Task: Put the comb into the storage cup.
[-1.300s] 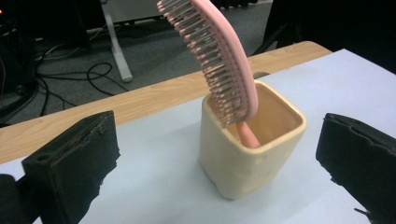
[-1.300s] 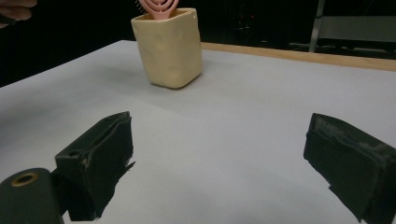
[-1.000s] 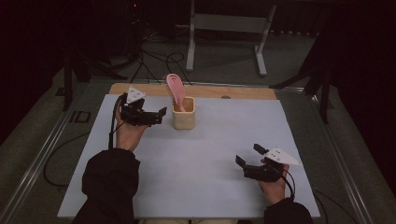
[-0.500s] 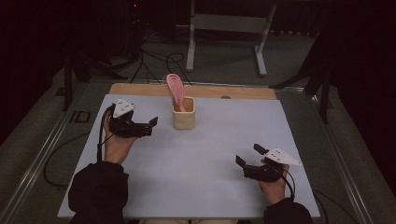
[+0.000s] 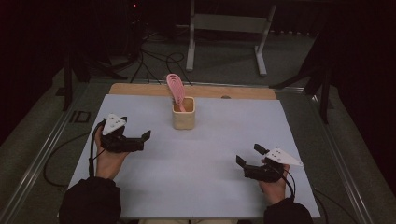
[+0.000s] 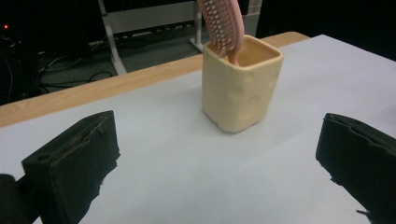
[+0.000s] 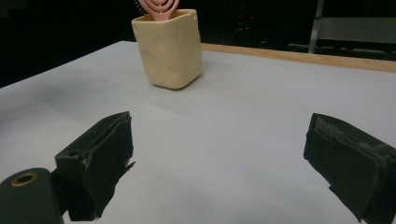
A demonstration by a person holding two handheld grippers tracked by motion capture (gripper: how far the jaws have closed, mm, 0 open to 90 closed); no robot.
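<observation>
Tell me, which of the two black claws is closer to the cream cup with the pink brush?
The left gripper. It sits just beside the cup, which holds the brush, while the right gripper rests farther off, near the table's front corner.

Hairbrush point(image 6: 223, 25) top cut off (handle point(image 6: 232, 57) inside cup point(image 6: 238, 88)).

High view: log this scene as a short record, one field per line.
holder: cream square cup, upright near the table's far edge
contents: pink hairbrush, handle down in the cup, head leaning out
surface: white table with a wooden strip along the far side
left claw: open, empty, apart from the cup
right claw: open, empty, near the front right
</observation>
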